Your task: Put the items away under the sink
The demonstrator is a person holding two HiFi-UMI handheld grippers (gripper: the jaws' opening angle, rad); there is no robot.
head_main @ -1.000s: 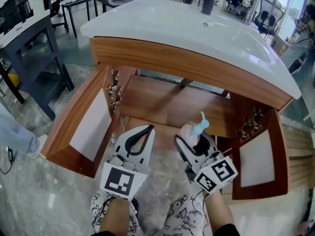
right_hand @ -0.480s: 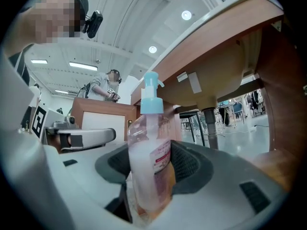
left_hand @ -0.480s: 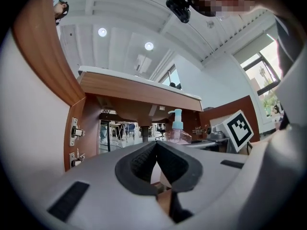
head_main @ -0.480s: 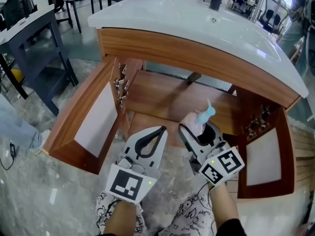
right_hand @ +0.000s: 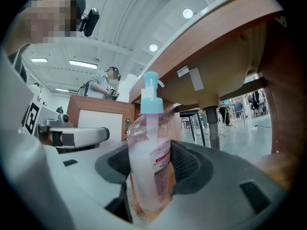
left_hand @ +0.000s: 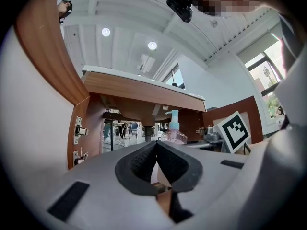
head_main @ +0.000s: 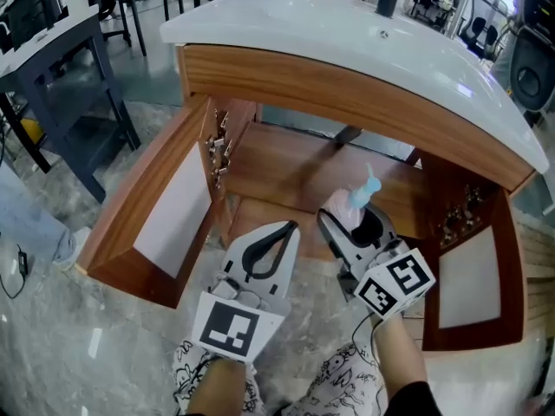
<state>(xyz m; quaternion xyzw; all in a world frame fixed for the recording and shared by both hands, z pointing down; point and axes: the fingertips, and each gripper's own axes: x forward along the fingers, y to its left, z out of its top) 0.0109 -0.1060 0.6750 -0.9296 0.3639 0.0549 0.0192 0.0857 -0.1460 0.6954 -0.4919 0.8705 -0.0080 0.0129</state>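
Note:
A clear pump bottle (head_main: 349,204) of pink soap with a light-blue pump stands upright between the jaws of my right gripper (head_main: 354,222), which is shut on it. It hovers at the front of the open cabinet floor (head_main: 286,176) under the white sink (head_main: 347,33). In the right gripper view the pads press both sides of the bottle (right_hand: 147,159). My left gripper (head_main: 289,229) sits beside it on the left, shut and empty, with its jaws meeting at the tips (left_hand: 156,145). From the left gripper view the bottle (left_hand: 173,131) shows to the right.
Both cabinet doors stand open: the left door (head_main: 165,206) and the right door (head_main: 468,276). A drain pipe (head_main: 347,135) comes down at the back of the cabinet. A dark table (head_main: 52,50) stands at the left, and a person's leg (head_main: 26,228) shows beside it.
My right gripper has carried the bottle a little further towards the cabinet opening. The left gripper has stayed where it was.

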